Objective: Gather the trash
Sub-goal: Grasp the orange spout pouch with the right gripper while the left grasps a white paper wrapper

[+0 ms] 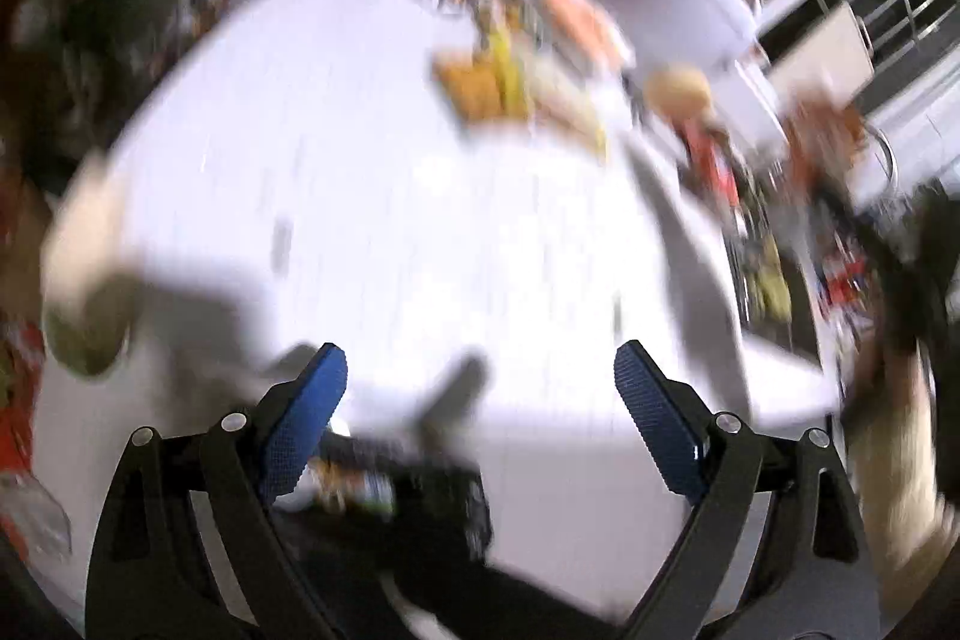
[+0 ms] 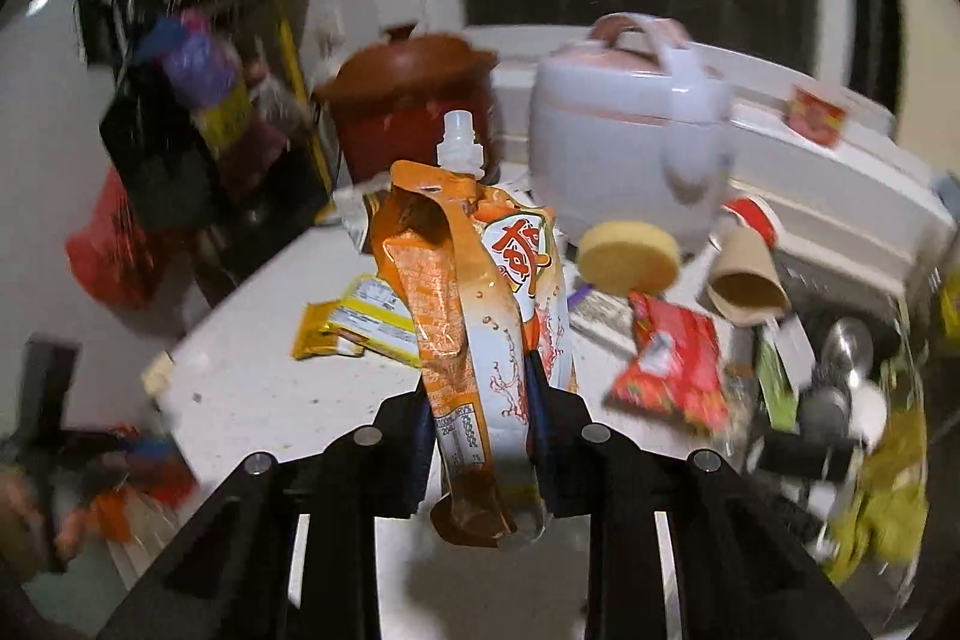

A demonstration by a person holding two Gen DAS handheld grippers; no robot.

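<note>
My right gripper [image 2: 480,388] is shut on an orange and white drink pouch [image 2: 480,292] with a white spout, which stands upright between the pads above the white counter [image 2: 252,340]. Behind it lie a yellow wrapper [image 2: 354,319], a red snack packet [image 2: 675,364], a yellow sponge [image 2: 627,256] and a tipped paper cup [image 2: 747,280]. My left gripper [image 1: 480,388] hangs open over the white counter [image 1: 360,160], its blue pads [image 1: 312,424] wide apart with nothing between them. The left wrist view is blurred; a heap of wrappers [image 1: 516,76] shows at the counter's far side.
A brown clay pot [image 2: 414,100] and a white rice cooker [image 2: 630,124] stand at the back. A sink [image 2: 840,370] with utensils is at the right. A red bag [image 2: 108,250] and a dark bag [image 2: 162,148] hang at the left. A sleeve [image 1: 900,460] shows at the right.
</note>
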